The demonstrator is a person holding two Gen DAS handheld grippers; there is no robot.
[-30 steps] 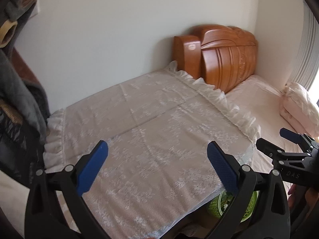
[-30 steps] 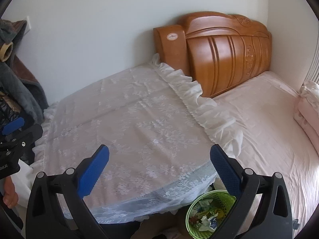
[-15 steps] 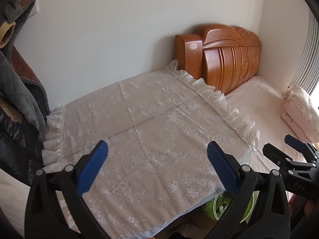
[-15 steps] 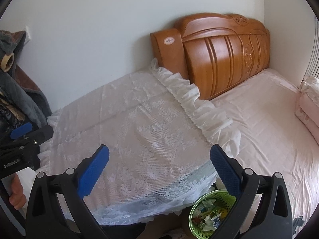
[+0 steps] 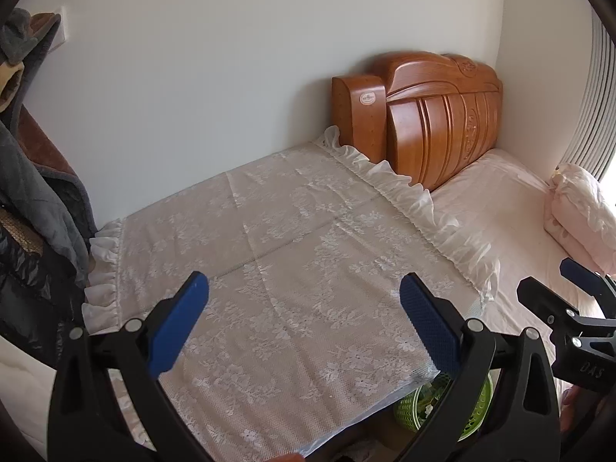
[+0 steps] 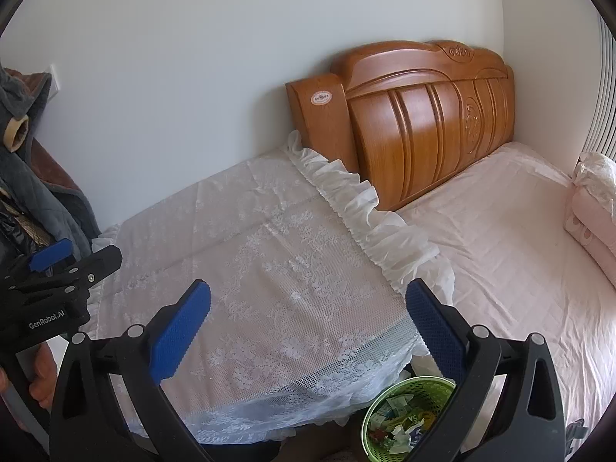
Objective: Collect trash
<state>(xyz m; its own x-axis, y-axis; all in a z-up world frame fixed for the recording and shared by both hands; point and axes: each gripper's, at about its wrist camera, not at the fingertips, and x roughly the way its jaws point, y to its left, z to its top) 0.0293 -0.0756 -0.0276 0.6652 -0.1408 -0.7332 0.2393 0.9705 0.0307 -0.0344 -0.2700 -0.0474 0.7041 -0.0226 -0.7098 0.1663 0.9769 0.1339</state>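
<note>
The green trash basket (image 6: 408, 415) is seen below the lace-covered worktop's (image 6: 269, 269) front right corner, nearer the right gripper (image 6: 308, 319); both it and the left gripper (image 5: 304, 319) are held released, empty.

1. Lit evenly by soft daylight, brightest at the right edge.
2. Cast only faint shadows beside the headboard (image 6: 415, 123).
3. Bent straight lines strongly toward dark circular corners.
4. Stayed sharp throughout, with no motion blur or glare.

Both wrist views look down across the lace-covered table (image 5: 292, 269) toward the headboard (image 6: 423, 123)
</note>
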